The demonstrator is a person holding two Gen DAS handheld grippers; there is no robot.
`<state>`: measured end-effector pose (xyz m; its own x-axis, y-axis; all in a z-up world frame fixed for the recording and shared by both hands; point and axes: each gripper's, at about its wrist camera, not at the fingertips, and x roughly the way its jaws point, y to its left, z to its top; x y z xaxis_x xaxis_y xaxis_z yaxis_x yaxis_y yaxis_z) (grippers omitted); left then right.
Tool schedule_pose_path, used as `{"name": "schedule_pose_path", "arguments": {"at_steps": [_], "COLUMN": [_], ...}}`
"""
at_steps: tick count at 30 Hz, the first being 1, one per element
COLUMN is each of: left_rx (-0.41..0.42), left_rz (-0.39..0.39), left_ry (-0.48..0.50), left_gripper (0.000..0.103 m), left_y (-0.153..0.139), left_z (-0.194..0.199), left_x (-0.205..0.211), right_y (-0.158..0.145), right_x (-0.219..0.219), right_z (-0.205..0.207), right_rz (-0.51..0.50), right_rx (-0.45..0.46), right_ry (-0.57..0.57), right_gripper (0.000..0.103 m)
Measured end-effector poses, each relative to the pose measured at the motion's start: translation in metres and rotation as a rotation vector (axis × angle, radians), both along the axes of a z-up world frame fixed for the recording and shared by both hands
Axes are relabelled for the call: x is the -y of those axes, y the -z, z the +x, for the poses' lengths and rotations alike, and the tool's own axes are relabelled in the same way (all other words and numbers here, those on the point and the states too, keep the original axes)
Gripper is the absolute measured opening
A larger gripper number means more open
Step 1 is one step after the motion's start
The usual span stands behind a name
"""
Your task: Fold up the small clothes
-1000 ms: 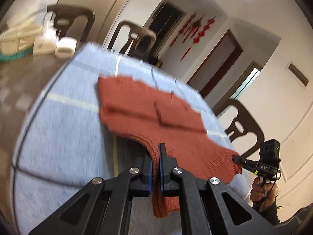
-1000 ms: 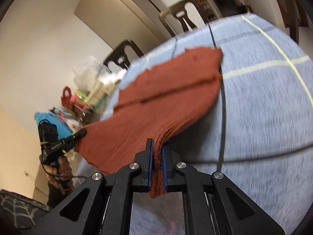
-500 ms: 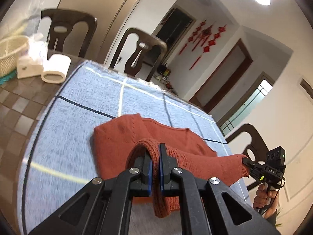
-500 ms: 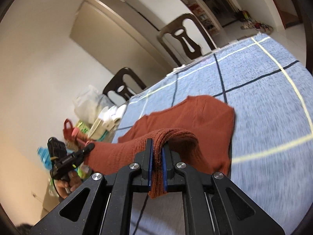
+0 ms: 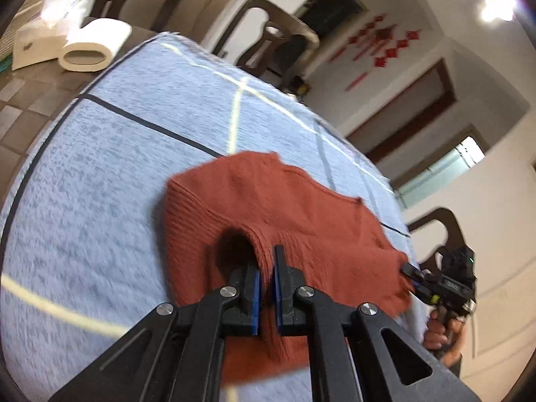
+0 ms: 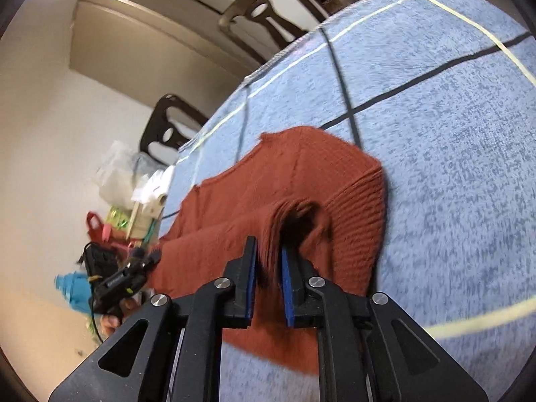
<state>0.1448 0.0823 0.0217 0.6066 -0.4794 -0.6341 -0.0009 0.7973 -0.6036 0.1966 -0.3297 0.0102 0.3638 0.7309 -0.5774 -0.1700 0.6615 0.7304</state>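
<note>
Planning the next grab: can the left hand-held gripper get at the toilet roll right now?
Probably not yet. The left hand-held gripper is shut on the rust sweater; the toilet roll sits unobstructed beyond the blue cloth, but the sweater must be released first.

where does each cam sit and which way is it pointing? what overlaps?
Left wrist: on the left gripper, looking along its fingers across the sweater and blue cloth toward chairs and a doorway; the right gripper and its hand show at far right.
Right wrist: on the right gripper, looking across the sweater toward a cluttered wall; the left gripper shows at left.
Shared: sweater, cloth, each other's gripper.
</note>
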Motion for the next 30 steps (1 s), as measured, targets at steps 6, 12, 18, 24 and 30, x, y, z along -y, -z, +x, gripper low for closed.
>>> {"name": "schedule_pose_path", "arguments": {"at_steps": [6, 12, 18, 24, 30], "left_rx": [0.033, 0.096, 0.128, 0.048, 0.004], "left_rz": [-0.068, -0.112, 0.039, 0.157, 0.307], "left_ry": [0.065, -0.078, -0.162, -0.116, -0.065], "left_gripper": [0.017, 0.019, 0.033, 0.042, 0.042], "left_y": [-0.008, -0.029, -0.040, -0.020, -0.006], "left_z": [0.006, 0.042, 0.031, 0.043, 0.064], "left_x": [0.013, -0.015, -0.028, -0.008, 0.015], "right_y": [-0.008, -0.023, -0.038, -0.027, -0.016], "right_x": [-0.024, -0.014, -0.007, -0.020, -0.045], "right_z": [0.003, 0.040, 0.036, 0.032, 0.045], "right_rz": [0.022, 0.116, 0.052, -0.150, -0.373], "right_rx": [0.031, 0.071, 0.144, 0.154, 0.166], "right_ry": [-0.115, 0.006, 0.063, 0.053, 0.006], "right_gripper": [0.015, 0.031, 0.042, 0.042, 0.042]}}
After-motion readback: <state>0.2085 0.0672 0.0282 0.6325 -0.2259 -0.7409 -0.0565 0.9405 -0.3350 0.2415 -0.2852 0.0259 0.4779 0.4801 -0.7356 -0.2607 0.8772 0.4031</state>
